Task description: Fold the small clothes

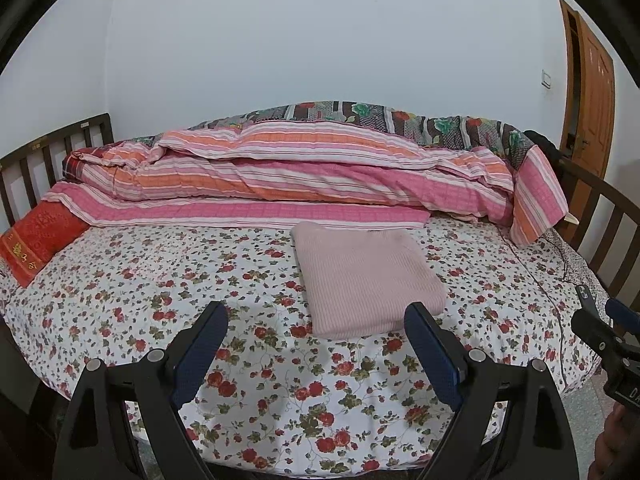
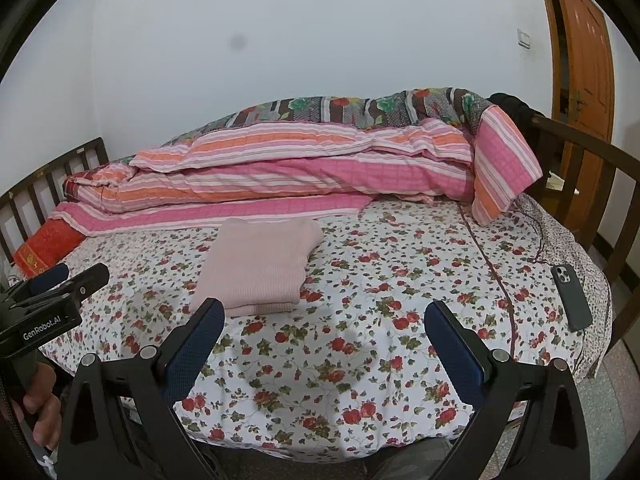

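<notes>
One pale pink knitted garment, folded into a neat rectangle, lies on the bed's floral red-and-white sheet, just in front of one rolled pink-and-orange striped quilt. Two black grippers with blue pads hover above the sheet's near edge: the left gripper and right gripper both gape wide, holding nothing. One dark smartphone (face down) rests at the sheet's right edge.

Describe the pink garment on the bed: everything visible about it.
The pink garment is a pale, ribbed knit piece, already folded into a neat, roughly rectangular stack of layers. It lies flat on the floral bedsheet, just in front of the striped quilt. Neither the left gripper nor the right gripper touches it; both are open.
</notes>
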Demonstrator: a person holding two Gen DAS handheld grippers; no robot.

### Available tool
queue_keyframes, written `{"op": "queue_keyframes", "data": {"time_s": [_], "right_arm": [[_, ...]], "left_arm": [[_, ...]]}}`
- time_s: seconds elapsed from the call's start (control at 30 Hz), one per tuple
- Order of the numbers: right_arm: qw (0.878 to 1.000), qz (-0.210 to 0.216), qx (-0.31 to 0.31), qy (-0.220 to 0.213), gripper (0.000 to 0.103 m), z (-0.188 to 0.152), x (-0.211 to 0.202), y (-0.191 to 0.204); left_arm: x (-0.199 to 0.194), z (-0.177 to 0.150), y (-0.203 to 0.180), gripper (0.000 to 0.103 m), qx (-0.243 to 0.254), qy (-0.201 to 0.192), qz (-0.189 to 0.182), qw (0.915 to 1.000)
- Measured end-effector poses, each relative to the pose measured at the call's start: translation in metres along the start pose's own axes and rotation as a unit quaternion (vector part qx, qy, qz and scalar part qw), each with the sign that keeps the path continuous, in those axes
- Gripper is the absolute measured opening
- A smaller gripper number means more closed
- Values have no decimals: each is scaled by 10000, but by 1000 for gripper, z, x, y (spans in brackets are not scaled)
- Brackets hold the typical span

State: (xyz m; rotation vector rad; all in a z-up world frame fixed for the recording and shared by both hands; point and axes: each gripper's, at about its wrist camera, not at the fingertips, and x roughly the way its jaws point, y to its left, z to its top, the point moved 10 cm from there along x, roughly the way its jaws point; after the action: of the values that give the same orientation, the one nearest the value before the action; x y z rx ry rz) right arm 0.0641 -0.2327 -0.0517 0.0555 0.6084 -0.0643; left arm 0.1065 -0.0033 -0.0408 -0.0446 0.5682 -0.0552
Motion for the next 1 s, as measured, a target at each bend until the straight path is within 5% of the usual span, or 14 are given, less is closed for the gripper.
{"op": "queue_keyframes", "data": {"time_s": [1.0], "right_arm": [[9999,-30,79,-119,99,3,-11,-1]], "left_arm": [[-2,1,-1,89,11,-17,-4,10000]]}}
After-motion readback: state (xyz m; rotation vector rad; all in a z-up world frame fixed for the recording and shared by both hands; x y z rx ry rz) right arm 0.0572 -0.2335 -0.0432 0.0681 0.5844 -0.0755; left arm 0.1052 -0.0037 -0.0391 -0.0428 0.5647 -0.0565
